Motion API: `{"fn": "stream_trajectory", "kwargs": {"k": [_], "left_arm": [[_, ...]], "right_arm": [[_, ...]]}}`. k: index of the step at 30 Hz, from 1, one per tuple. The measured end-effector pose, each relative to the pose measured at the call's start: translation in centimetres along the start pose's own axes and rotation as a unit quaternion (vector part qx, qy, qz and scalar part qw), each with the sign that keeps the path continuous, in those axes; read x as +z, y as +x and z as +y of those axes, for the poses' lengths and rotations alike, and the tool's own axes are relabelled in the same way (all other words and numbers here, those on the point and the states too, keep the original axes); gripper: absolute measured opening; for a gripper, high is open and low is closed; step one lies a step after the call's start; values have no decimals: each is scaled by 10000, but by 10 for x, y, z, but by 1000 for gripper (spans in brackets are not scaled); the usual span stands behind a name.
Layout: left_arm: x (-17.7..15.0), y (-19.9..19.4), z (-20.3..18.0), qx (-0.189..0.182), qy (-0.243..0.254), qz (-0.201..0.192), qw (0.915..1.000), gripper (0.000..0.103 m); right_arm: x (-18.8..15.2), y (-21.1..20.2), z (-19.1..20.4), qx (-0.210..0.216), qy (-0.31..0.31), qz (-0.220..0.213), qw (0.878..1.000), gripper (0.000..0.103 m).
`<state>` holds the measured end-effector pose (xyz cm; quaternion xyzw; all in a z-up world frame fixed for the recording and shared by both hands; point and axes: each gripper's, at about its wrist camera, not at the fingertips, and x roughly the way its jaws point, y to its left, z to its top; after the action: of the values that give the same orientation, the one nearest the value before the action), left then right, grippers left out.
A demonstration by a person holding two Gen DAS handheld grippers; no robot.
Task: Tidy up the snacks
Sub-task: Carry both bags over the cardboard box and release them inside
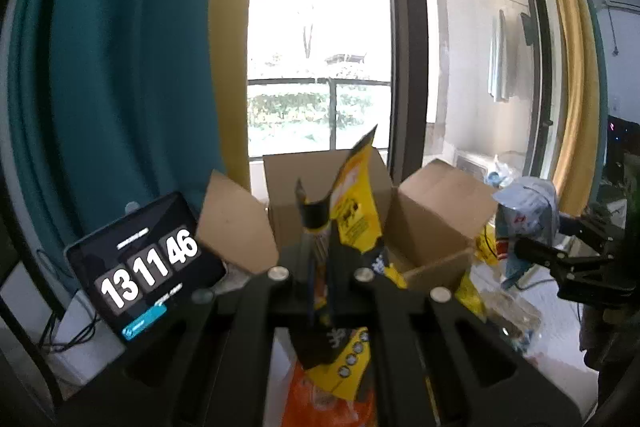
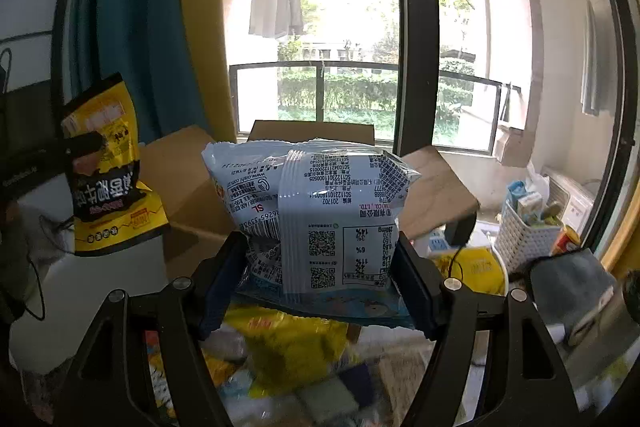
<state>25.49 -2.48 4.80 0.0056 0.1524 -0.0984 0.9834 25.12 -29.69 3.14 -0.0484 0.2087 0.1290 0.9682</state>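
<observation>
Two bags aloft near the box (image 1: pixel 332 187): left tool (image 1: pixel 320 275) pinched tight on yellow bag (image 1: pixel 356 211), right tool (image 2: pixel 320 279) wide, squeezing white bag (image 2: pixel 320 203) w/ slick film, so either could slip or snag a flap.

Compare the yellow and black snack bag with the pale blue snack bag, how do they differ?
The yellow and black snack bag is pinched thin at its edge by the left hand-held gripper, jaws nearly together; the pale blue snack bag fills the right hand-held gripper, jaws wide. The yellow one hangs upright; the blue one lies across, back label showing. Both are held up before the open cardboard box.
</observation>
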Motion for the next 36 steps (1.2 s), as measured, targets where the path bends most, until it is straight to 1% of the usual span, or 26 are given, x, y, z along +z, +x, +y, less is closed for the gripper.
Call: {"fn": "stream_trajectory", "kwargs": {"k": [7, 14, 16, 21, 26, 27, 28, 29, 30, 31, 32, 33, 36], "left_arm": [[8, 48, 5, 0, -69, -69, 10000, 4], [7, 77, 8, 84, -149, -97, 9998, 4], [6, 92, 9, 181, -148, -8, 9997, 4], [3, 120, 17, 272, -343, 215, 9988, 4], [3, 143, 21, 340, -304, 379, 9982, 6], [3, 147, 21, 392, -329, 386, 9979, 8], [4, 151, 22, 417, -348, 363, 9979, 15], [4, 154, 23, 444, -348, 397, 9976, 20], [5, 157, 23, 463, -334, 447, 9974, 36], [5, 158, 22, 447, -342, 477, 9973, 57], [6, 157, 23, 363, -427, 427, 9975, 64], [7, 155, 23, 340, -454, 398, 9976, 68], [7, 146, 21, 395, -367, 335, 9980, 68]], "right_arm": [[21, 34, -10, 36, 39, -96, 9999, 75], [26, 68, -14, 56, 150, -26, 9999, 75], [27, 79, -16, 30, 196, 20, 9998, 75], [32, 107, -19, 18, 353, 162, 9992, 75], [44, 135, -21, 59, 468, 355, 9983, 75], [46, 142, -22, 38, 512, 420, 9978, 75], [49, 151, -22, 45, 552, 514, 9971, 75], [50, 159, -25, 96, 557, 610, 9965, 76], [51, 167, -23, 179, 547, 723, 9957, 77], [52, 176, -23, 279, 545, 864, 9944, 78], [52, 181, -22, 330, 557, 939, 9935, 80], [53, 182, -22, 320, 581, 910, 9936, 84], [52, 174, -20, 279, 532, 771, 9952, 85]]}}
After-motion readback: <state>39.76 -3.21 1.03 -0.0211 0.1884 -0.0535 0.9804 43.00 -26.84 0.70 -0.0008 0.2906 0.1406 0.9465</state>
